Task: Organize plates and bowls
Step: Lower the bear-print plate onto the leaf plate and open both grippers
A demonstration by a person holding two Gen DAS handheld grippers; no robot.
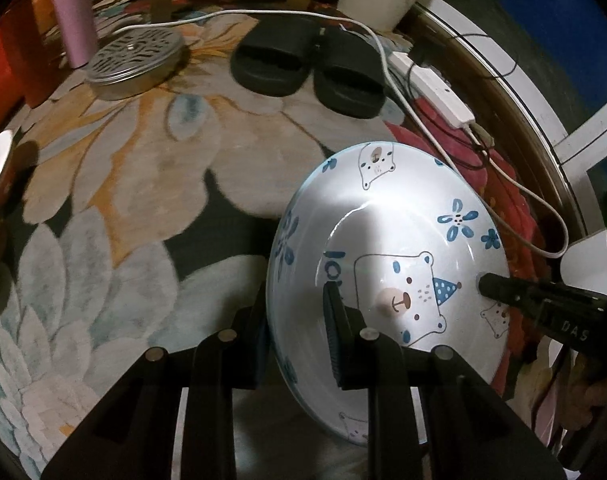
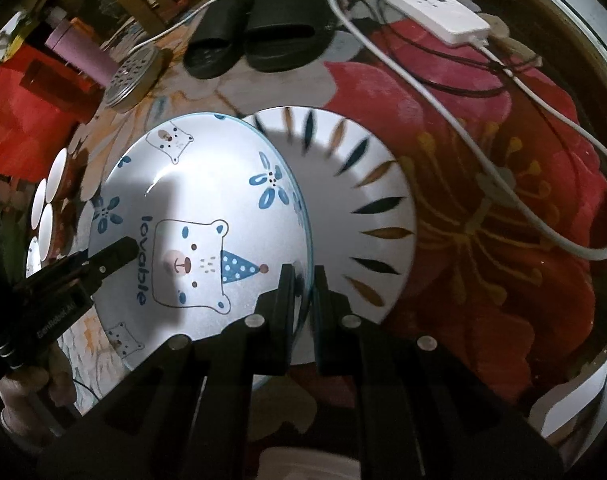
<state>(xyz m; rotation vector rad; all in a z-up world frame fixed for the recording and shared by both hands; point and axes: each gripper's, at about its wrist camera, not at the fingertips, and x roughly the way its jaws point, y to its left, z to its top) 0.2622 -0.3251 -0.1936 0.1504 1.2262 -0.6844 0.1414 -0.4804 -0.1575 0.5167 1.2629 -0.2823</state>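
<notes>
1. Above the floral rug (image 1: 115, 184), a round glazed bear plate (image 1: 387, 248) is hanging tilted, carried at opposite rims by both grippers.
2. Left gripper (image 1: 299, 328) is clamping the plate's left rim: one black ribbed pad is lying on the glossy inner face, the other finger sitting behind the edge.
3. Right gripper (image 2: 303, 284) is pinching the opposite rim, its jaws nearly together with only the thin blue-edged lip between them.
4. Bear plate is showing a smooth white glaze, a cartoon bear with a dotted blue party hat, blue flowers and the word "lovable"; a bright glare and a finger-shaped shadow are falling across it.
5. Beneath and beside it in the right wrist view, a second plate (image 2: 367, 200) is lying flat on the rug, white and round with dark and tan leaf-shaped strokes radiating round its rim; the bear plate is overlapping its left part.
6. Rug pile is looking short and matte, with large pale petals and a red flower.
7. Farther back, a pair of black rubbery slippers (image 1: 303, 68) is sitting beside a perforated metal lid (image 1: 137, 60) and a pink cylindrical bottle (image 1: 73, 12).
8. White power strip (image 1: 435, 88) is lying near the rug's edge, with a white cable (image 1: 387, 68) trailing from it.
</notes>
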